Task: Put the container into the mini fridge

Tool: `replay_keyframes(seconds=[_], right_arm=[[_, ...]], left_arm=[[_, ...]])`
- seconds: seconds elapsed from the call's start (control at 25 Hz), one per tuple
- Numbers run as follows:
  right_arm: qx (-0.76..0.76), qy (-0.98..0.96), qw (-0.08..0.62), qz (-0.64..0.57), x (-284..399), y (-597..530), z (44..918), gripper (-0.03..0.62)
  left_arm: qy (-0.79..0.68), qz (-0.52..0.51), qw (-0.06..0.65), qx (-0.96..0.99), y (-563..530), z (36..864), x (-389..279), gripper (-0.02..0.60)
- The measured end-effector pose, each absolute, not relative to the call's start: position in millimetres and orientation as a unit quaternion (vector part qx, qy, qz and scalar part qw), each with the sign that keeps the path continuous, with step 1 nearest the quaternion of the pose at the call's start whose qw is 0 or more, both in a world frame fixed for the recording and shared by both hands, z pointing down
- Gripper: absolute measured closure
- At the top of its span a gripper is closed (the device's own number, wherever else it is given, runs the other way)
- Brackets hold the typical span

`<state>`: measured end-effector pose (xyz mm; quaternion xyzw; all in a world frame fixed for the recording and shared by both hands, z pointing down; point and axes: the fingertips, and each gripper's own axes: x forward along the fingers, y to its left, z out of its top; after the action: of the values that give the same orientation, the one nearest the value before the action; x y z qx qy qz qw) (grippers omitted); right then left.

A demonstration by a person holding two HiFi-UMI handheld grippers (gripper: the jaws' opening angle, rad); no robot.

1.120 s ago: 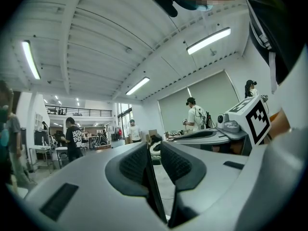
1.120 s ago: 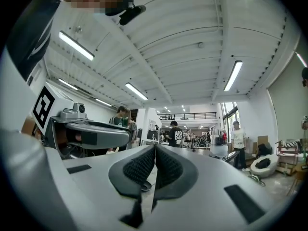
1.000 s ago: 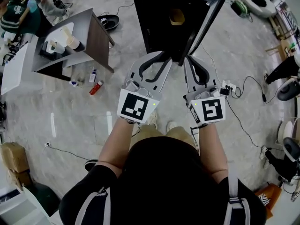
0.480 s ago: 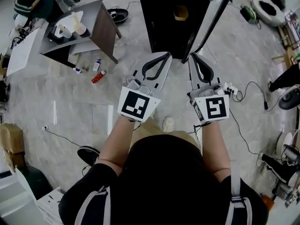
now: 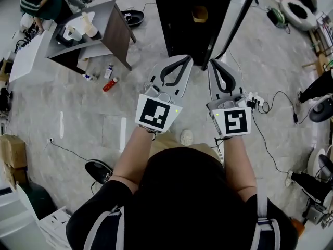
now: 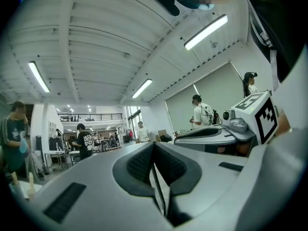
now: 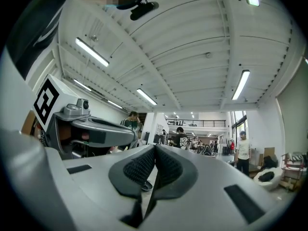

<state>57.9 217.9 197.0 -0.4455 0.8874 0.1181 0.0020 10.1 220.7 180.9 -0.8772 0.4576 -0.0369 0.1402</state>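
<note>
- Looking down in the head view, the tall black mini fridge [image 5: 182, 25] stands at the top centre of the frame. Its door [image 5: 235, 14] is swung open to the right, probably to leave the inside free to reach.
- A small yellowish container [image 5: 199, 15] sits in the dark inside of the fridge, so the task's thing seems already in its place. Its exact shape is hard to make out.
- The white left gripper [image 5: 186, 60] and the white right gripper [image 5: 214, 62] are held side by side in the middle of the frame, just below the fridge and pointing toward it. I judge that they have no work at this moment.
- The fridge top is cut off by the upper edge of the frame.
- In the left gripper view, the left gripper [image 6: 154, 150] has its ribbed jaws pressed together with nothing between them. The camera looks toward the ceiling, so fridge and container are not in sight.
- In the right gripper view, the right gripper [image 7: 155, 150] is likewise clenched on nothing. Only the hall and far people show behind it.
</note>
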Motion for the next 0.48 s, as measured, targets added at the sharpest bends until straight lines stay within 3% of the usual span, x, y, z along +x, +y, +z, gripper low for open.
replay_keyframes(seconds=[0.48], right_arm=[[-0.451,0.885,0.02,0.114,70,223,188,0.558]], left_arm=[[0.473,-0.044,0.122,-0.872,228,180,12,0.558]])
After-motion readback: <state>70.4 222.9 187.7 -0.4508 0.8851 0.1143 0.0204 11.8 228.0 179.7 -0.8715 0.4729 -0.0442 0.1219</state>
